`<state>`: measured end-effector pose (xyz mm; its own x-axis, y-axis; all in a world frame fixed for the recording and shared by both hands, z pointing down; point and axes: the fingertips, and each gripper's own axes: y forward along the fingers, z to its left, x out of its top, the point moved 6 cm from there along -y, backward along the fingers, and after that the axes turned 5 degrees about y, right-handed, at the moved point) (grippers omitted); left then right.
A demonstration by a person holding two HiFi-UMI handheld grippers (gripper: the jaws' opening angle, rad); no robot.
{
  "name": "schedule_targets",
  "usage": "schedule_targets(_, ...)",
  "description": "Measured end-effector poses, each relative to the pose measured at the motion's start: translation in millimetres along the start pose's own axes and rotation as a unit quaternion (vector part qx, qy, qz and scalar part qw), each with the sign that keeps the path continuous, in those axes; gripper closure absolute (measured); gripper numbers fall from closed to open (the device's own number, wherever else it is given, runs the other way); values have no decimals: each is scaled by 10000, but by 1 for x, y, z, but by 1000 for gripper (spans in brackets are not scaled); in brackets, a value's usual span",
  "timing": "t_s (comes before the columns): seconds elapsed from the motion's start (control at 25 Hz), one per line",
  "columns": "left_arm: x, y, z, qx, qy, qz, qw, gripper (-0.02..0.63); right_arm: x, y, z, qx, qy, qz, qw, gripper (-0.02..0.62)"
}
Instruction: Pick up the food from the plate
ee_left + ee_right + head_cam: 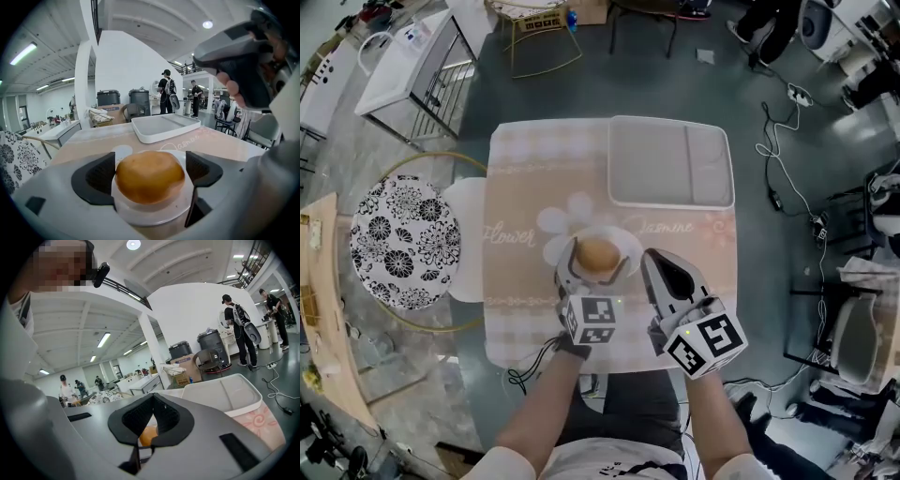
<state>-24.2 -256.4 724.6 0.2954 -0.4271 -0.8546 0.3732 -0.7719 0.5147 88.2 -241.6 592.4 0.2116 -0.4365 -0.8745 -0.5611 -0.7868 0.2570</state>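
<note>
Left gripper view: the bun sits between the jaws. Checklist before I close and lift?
1. Bun centred between the jaws of the left gripper: ok, one pad on each side.
2. Pads already touching the bun: cannot tell; any gap on either side is slim.
3. Jaws free of the plate: cannot tell; their lower edges overlap its rim in this view.
4. Bun seated on the plate, not yet lifted: ok.
5. Right gripper out of the way: ok; its jaws are together and it sits beside the plate in the head view.
6. Tray clear of the lift: ok; it stands apart, beyond the plate.
</note>
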Motion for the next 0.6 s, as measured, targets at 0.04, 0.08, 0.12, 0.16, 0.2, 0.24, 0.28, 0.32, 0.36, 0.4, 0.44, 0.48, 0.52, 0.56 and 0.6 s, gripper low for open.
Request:
schedule_targets(0.04,-1,2,0,10,4,11,10000,163,-1,1,-1,5,-1,9,10000,581)
schedule_targets(0.08,-1,4,1,21,6,19,10000,163,-2,2,-1,10,1,20,10000,581)
schedule_targets(0.12,-1,5,1,31,10,20,10000,163,-3,2,-2,18,4,31,10000,581)
schedule_targets(0.16,0,6,1,39,18,16,10000,163,-4,3,-2,28,9,41,10000,581)
schedule_targets(0.2,1,7,0,45,34,6,10000,163,-4,3,-2,37,15,49,10000,581)
schedule_targets(0.24,1,7,0,47,48,-7,10000,164,-5,4,-3,44,23,55,10000,581)
schedule_targets(0.28,1,7,0,42,54,-18,10000,164,-6,4,-3,48,32,57,10000,581)
schedule_targets(0.32,1,7,1,32,50,-23,10000,164,-7,4,-4,49,41,56,10000,581)
schedule_targets(0.36,1,7,1,19,33,-23,10000,164,-8,3,-5,48,52,51,10000,581)
schedule_targets(0.4,1,6,2,7,7,-23,10000,164,-8,3,-6,45,65,43,10000,581)
schedule_targets(0.44,1,5,3,5,-19,-32,10000,164,-8,3,-6,41,79,33,10000,581)
schedule_targets(0.48,2,3,4,11,-35,-58,10000,164,-8,2,-7,40,90,24,9999,581)
schedule_targets(0.52,4,1,4,19,-39,-98,9999,164,-7,2,-7,42,98,18,9999,581)
schedule_targets(0.56,7,-1,4,20,-31,-143,9999,164,-7,1,-7,47,102,14,9999,581)
schedule_targets(0.6,10,-4,4,12,-17,-179,9998,164,-6,1,-6,53,102,11,9999,581)
